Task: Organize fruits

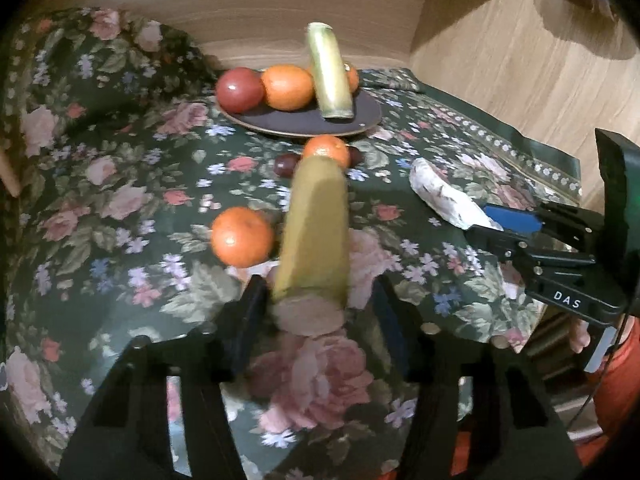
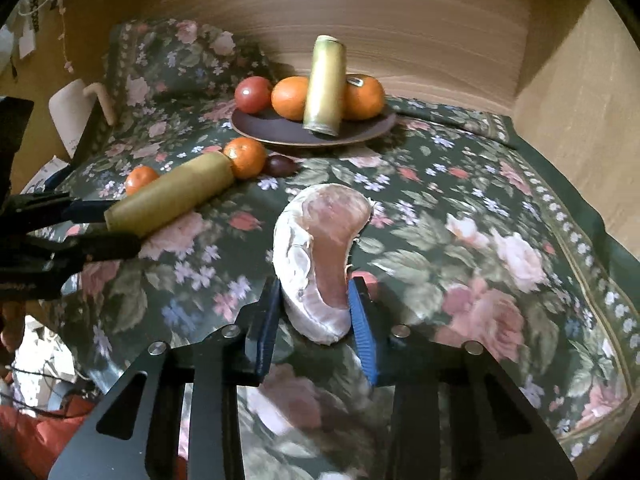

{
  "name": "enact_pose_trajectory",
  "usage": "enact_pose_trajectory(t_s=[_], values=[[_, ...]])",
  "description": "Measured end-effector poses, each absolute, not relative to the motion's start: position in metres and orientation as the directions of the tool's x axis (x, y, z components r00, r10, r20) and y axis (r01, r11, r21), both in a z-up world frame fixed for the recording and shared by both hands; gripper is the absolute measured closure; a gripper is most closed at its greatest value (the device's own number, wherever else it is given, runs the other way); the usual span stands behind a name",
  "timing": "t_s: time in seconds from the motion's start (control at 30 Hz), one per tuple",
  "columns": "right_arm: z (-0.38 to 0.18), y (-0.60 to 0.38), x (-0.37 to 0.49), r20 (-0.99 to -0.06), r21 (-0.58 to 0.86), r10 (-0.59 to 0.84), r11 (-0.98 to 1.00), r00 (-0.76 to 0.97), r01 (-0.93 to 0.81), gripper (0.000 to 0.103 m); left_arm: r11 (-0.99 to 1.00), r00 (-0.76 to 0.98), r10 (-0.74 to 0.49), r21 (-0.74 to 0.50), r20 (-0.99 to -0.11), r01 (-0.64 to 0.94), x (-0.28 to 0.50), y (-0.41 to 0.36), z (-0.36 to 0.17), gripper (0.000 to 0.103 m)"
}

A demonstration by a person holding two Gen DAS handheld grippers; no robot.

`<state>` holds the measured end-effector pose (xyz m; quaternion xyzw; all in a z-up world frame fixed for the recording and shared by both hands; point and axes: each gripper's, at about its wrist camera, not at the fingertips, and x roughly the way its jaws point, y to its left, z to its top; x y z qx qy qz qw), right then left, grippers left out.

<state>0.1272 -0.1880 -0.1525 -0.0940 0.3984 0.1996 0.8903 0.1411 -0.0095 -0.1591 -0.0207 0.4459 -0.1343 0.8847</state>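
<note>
Item: our left gripper [image 1: 308,300] clamps the sugarcane piece [image 1: 316,236], long axis toward the plate [image 1: 296,122] at 12 o'clock; our right gripper [image 2: 316,312] clasps a pomelo segment [image 2: 320,256].

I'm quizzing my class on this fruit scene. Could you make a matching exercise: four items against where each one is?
Items:
1. tomato
2. pomelo segment
3. dark plum
4. yellow-green stalk piece

Places:
A. in the left gripper
B. on the brown plate
C. in the right gripper
D. on the floral cloth, beside a loose orange

Pairs: 1-B, 2-C, 3-D, 4-A
</note>
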Motion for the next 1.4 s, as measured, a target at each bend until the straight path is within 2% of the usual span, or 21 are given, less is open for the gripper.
enact_pose_trajectory(t_s=[0.13, 0.33, 0.6, 0.7, 0.8, 0.9, 1.1, 1.27, 1.4], values=[[-0.151, -0.188, 0.127, -0.754, -0.006, 0.284, 0.898, 0.592, -0.439, 0.069, 0.959, 0.55, -0.261, -0.15, -0.793, 0.239, 0.148, -0.02, -0.16, 0.051], [-0.152, -0.187, 0.142, -0.754, 0.052, 0.323, 0.898, 0.572, -0.438, 0.051, 0.956, 0.52, -0.258, -0.138, -0.814, 0.258, 0.17, -0.031, -0.163, 0.051], [-0.157, -0.178, 0.165, -0.76, 0.059, 0.337, 0.887, 0.555, -0.458, 0.05, 0.953, 0.469, -0.243, -0.119, -0.849, 0.278, 0.209, -0.04, -0.167, 0.051], [-0.16, -0.175, 0.17, -0.758, 0.069, 0.348, 0.884, 0.551, -0.463, 0.046, 0.954, 0.469, -0.217, -0.083, -0.856, 0.29, 0.22, -0.047, -0.168, 0.051], [-0.161, -0.173, 0.17, -0.754, 0.057, 0.344, 0.883, 0.559, -0.466, 0.045, 0.957, 0.488, -0.191, -0.051, -0.852, 0.287, 0.226, -0.051, -0.172, 0.052], [-0.16, -0.177, 0.17, -0.751, 0.038, 0.328, 0.888, 0.573, -0.458, 0.057, 0.96, 0.502, -0.178, -0.036, -0.846, 0.279, 0.228, -0.051, -0.172, 0.066], [-0.153, -0.188, 0.176, -0.731, 0.107, 0.382, 0.883, 0.566, -0.458, 0.063, 0.955, 0.497, -0.228, -0.091, -0.837, 0.283, 0.223, -0.049, -0.169, 0.066], [-0.139, -0.186, 0.173, -0.703, 0.081, 0.381, 0.881, 0.6, -0.465, 0.077, 0.952, 0.532, -0.259, -0.119, -0.806, 0.283, 0.212, -0.038, -0.151, 0.066], [-0.139, -0.183, 0.176, -0.716, 0.053, 0.368, 0.876, 0.593, -0.48, 0.078, 0.951, 0.571, -0.267, -0.117, -0.777, 0.286, 0.207, -0.033, -0.136, 0.066]])
